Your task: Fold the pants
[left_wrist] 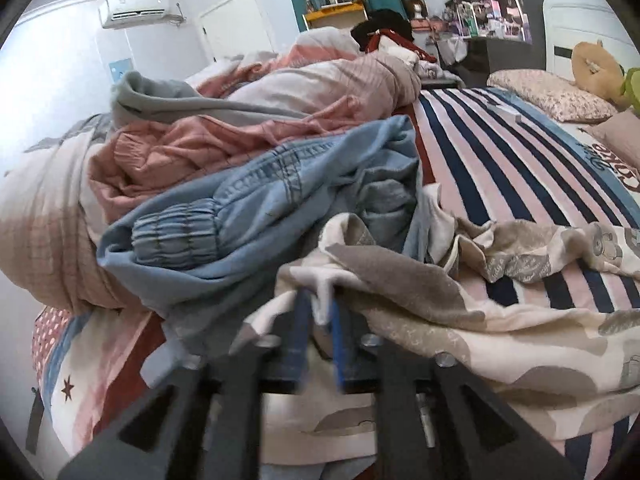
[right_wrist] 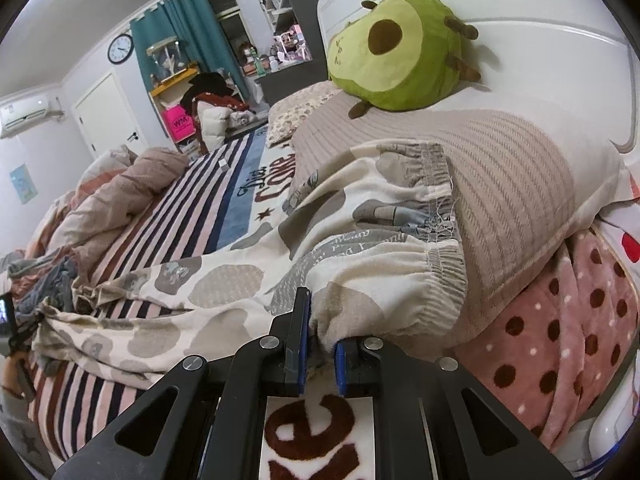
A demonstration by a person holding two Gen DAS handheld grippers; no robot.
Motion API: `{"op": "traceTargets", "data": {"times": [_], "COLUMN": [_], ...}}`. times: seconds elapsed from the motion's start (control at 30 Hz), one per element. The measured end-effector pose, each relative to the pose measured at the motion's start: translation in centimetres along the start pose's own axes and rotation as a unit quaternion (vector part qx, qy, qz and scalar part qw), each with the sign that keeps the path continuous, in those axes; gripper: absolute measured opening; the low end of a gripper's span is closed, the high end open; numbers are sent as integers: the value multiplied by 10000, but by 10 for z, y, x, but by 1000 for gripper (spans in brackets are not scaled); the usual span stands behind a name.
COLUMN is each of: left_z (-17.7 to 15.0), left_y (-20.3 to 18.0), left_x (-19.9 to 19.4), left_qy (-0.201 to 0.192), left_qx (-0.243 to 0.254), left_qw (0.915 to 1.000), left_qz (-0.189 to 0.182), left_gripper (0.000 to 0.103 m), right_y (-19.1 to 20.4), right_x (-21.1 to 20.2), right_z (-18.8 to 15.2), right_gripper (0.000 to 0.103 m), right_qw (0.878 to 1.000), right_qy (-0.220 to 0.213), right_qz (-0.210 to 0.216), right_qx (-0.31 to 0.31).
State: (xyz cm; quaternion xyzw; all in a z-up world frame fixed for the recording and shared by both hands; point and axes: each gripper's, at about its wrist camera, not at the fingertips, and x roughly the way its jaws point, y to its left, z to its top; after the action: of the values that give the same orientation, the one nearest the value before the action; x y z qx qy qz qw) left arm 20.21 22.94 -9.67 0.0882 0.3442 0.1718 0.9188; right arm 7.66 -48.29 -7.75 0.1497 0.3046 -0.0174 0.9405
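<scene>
The pants (right_wrist: 224, 280) are cream with grey and tan patches and lie stretched across the striped bed. Their elastic waistband (right_wrist: 444, 264) rests against a beige pillow. My right gripper (right_wrist: 322, 328) is shut on the waist end of the pants. In the left wrist view the leg end of the pants (left_wrist: 460, 320) lies crumpled on the bed. My left gripper (left_wrist: 320, 300) is shut on a fold of that leg end.
A pile of clothes with blue jeans (left_wrist: 256, 208) and pink fabric (left_wrist: 180, 152) lies just left of my left gripper. A green plush toy (right_wrist: 396, 52) sits on the beige pillow (right_wrist: 520, 200). A pink dotted blanket (right_wrist: 560, 340) lies at right. The striped bedspread (left_wrist: 500, 152) stretches beyond.
</scene>
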Motion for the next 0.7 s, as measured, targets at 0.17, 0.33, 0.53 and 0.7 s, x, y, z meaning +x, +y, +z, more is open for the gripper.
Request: {"op": "traceTargets", "data": {"times": [0.17, 0.33, 0.53, 0.7], "left_z": [-5, -32, -91, -110], "left_y": [22, 29, 0, -20], "left_x": [-29, -59, -49, -30], "left_qy": [-197, 89, 955, 1091], "left_qx": [-430, -840, -1370, -1805], "left_qw": [9988, 9925, 9654, 9471], "left_qz": [-155, -888, -2002, -2417], "left_gripper": [80, 80, 80, 80], "right_y": [-2, -3, -5, -14], "right_x": [1, 1, 4, 13], "right_z": [-3, -4, -15, -25], "right_gripper": [6, 37, 59, 66], "right_qw": [10000, 9998, 9994, 9978], "right_qy": [79, 153, 310, 592], "right_qz": [0, 90, 144, 189], "right_qx": [-23, -15, 58, 239]}}
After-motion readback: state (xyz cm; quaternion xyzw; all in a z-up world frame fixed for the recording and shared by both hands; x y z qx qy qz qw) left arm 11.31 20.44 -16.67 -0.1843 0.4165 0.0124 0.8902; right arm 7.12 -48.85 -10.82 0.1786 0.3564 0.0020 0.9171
